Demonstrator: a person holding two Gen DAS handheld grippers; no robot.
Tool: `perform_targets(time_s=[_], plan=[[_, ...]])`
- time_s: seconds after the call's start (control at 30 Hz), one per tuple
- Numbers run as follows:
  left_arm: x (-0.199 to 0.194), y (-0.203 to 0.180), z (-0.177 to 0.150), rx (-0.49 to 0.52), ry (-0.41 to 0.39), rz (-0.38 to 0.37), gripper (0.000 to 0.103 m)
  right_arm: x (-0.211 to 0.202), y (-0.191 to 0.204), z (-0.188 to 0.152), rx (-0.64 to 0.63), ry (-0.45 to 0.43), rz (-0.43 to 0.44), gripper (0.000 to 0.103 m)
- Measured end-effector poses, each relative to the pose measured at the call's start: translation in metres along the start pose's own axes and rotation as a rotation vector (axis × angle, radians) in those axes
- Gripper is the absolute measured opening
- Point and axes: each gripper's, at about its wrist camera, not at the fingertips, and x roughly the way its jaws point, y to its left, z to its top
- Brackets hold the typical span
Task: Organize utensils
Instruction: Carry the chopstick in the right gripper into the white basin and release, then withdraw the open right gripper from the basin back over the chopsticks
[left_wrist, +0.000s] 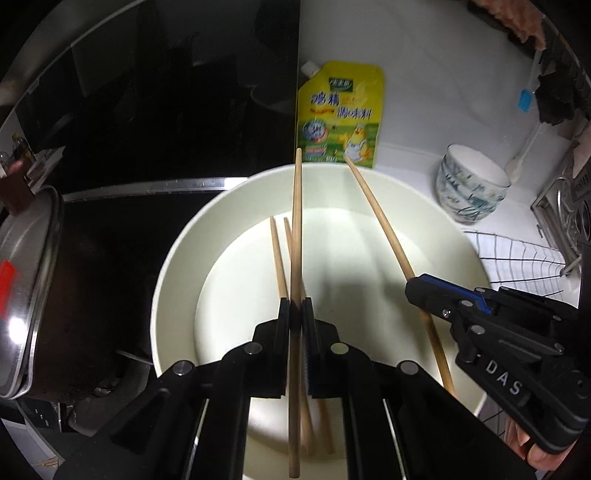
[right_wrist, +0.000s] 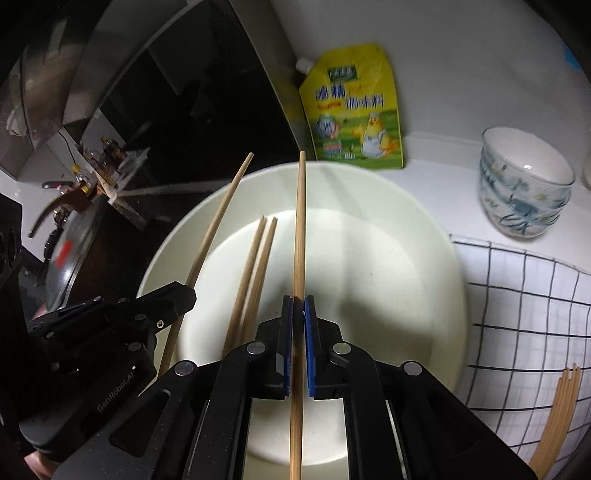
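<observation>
My left gripper (left_wrist: 295, 301) is shut on a wooden chopstick (left_wrist: 296, 221) that points forward over a wide white bowl (left_wrist: 173, 258). My right gripper (right_wrist: 298, 297) is shut on a second chopstick (right_wrist: 301, 221) above the same bowl (right_wrist: 417, 229). Each gripper shows in the other's view: the right one (left_wrist: 413, 286) with its chopstick (left_wrist: 376, 206), the left one (right_wrist: 188, 293) with its chopstick (right_wrist: 221, 218). Two more chopsticks (right_wrist: 255, 266) lie side by side inside the bowl, partly hidden by my left fingers in the left wrist view (left_wrist: 277, 254).
Several chopsticks (right_wrist: 561, 406) lie on a checked cloth (right_wrist: 517, 295) right of the bowl. A yellow seasoning pouch (left_wrist: 340, 114) leans on the white wall behind. A patterned glass bowl (right_wrist: 524, 184) stands at the right. A lidded pot (left_wrist: 29, 295) sits on the black stove at the left.
</observation>
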Motion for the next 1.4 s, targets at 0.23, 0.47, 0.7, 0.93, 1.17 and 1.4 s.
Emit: perform_targets(time_s=[0.23, 0.47, 0.7, 0.93, 1.17, 1.4], plan=[[0.027, -0.002, -0.009, 0.013, 0.066, -0.003, 0.007, 0.026, -0.015, -0.011, 0.056, 0.084, -0.037, 0.006], [0.037, -0.003, -0.017, 0.008, 0.097, 0.002, 0.01, 0.026, -0.021, -0.014, 0.075, 0.081, -0.06, 0.007], [0.019, 0.01, -0.017, -0.043, 0.057, 0.017, 0.05, 0.006, -0.019, -0.012, 0.064, 0.022, -0.072, 0.016], [0.004, 0.013, -0.018, -0.049, 0.039, 0.015, 0.058, -0.006, -0.019, -0.016, 0.068, 0.016, -0.061, 0.02], [-0.01, 0.007, -0.024, -0.034, 0.04, 0.001, 0.063, -0.031, -0.02, -0.026, 0.079, -0.02, -0.06, 0.025], [-0.026, -0.015, -0.023, 0.004, 0.016, -0.012, 0.064, -0.063, -0.032, -0.038, 0.107, -0.065, -0.068, 0.027]])
